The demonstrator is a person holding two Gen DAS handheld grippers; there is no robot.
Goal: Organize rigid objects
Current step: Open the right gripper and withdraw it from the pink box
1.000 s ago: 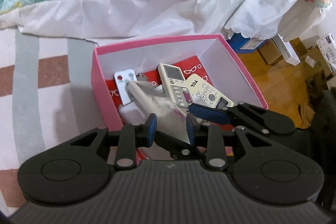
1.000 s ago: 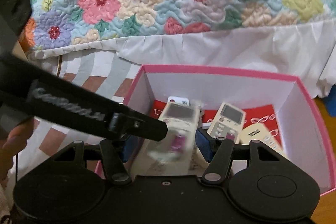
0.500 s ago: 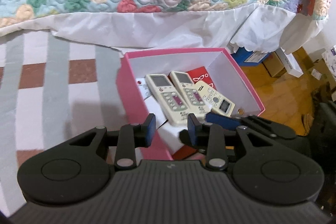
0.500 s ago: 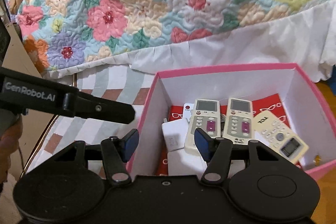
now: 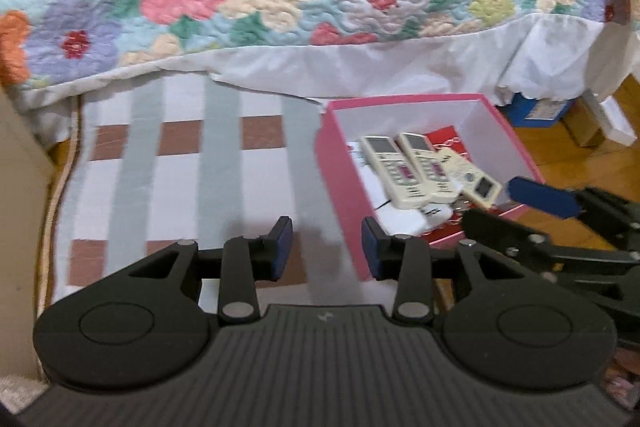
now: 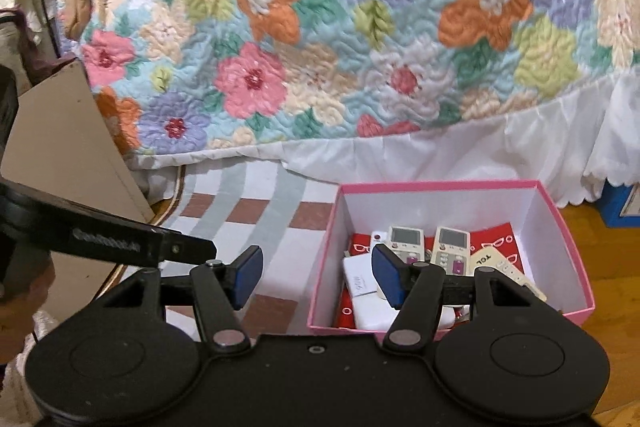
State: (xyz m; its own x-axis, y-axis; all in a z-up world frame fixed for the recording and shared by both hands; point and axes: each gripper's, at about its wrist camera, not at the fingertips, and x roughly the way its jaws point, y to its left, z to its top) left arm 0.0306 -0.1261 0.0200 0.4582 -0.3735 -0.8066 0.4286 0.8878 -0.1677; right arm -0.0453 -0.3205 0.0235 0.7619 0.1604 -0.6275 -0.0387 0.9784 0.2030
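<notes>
A pink box stands on the striped rug. Inside, two cream remotes lie side by side, with a TCL remote to their right. They rest on white adapters and a red card. My left gripper hangs above the rug, left of the box; its jaws are opening and hold nothing. My right gripper hovers over the box's near left corner, its jaws wide, still opening and empty. One of its blue pads shows at the box's right.
A bed with a floral quilt and white skirt runs behind the box. A beige panel stands at the left. Wooden floor with a blue box and cartons lies to the right.
The right gripper let go of a cream remote, which now lies in the box beside the other. Both grippers rose and drew back from the box. The left jaws widened a little.
</notes>
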